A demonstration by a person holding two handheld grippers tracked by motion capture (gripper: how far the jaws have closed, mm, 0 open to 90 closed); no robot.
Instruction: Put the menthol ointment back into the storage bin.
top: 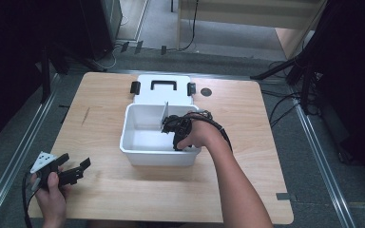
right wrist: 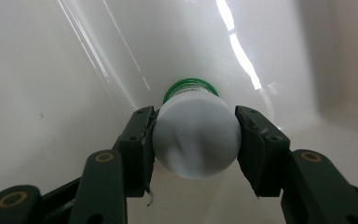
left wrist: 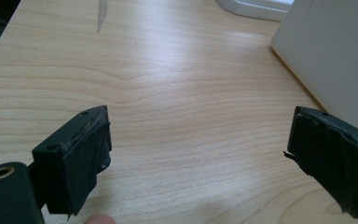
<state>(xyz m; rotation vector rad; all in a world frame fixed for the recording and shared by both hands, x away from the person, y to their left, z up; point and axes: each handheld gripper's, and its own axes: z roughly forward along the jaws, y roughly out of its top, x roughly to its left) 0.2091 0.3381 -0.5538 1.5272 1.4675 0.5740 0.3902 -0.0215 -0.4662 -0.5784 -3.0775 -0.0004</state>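
A white plastic box (top: 138,151) with a thin upright divider (top: 165,114) stands mid-table, its detached lid (top: 158,90) lying behind it. My right gripper (top: 173,128) reaches down inside the box's right compartment. In the right gripper view both jaws press on a small white bottle (right wrist: 196,137) with a green cap (right wrist: 189,87), close to the white box wall (right wrist: 51,93). My left gripper (top: 78,164) rests near the table's front left corner, jaws wide apart over bare wood, with nothing between its pads (left wrist: 81,158). The box's outer wall (left wrist: 335,51) shows at right in the left gripper view.
The wooden table (top: 104,185) has bare room left and in front of the box. A round black hole (top: 206,91) lies right of the lid. Metal rails (top: 14,161) flank the table, with cables (top: 285,102) on the floor at right.
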